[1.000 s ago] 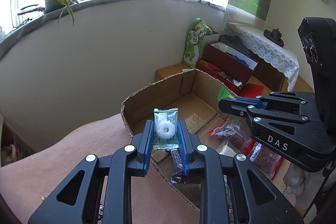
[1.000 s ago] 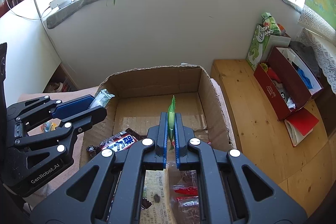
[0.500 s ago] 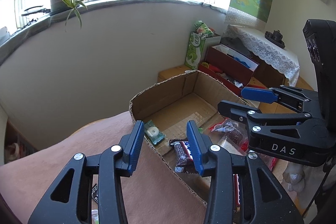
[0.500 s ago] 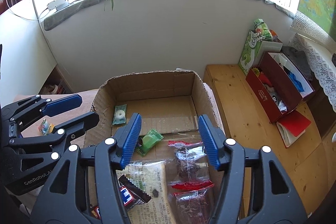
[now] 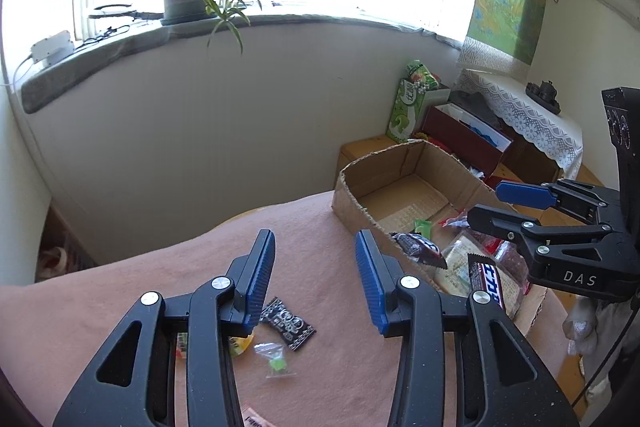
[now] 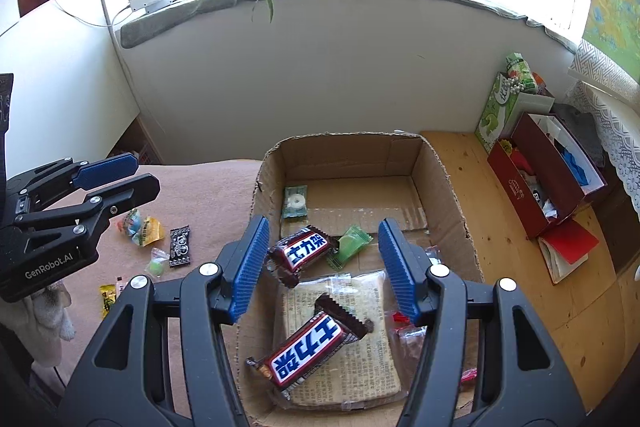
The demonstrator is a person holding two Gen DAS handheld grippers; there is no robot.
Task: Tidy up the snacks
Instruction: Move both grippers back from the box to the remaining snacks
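Over the pink-covered counter [image 5: 120, 291], the left wrist view shows the left tool [image 5: 316, 275] gaping empty above a black candy wrapper [image 5: 287, 323]. From the right wrist view, the right tool [image 6: 320, 259] spreads wide, holding nothing, over the cardboard box [image 6: 452, 203], where 2 chocolate bars [image 6: 304, 247] and a green candy [image 6: 352, 241] lie.
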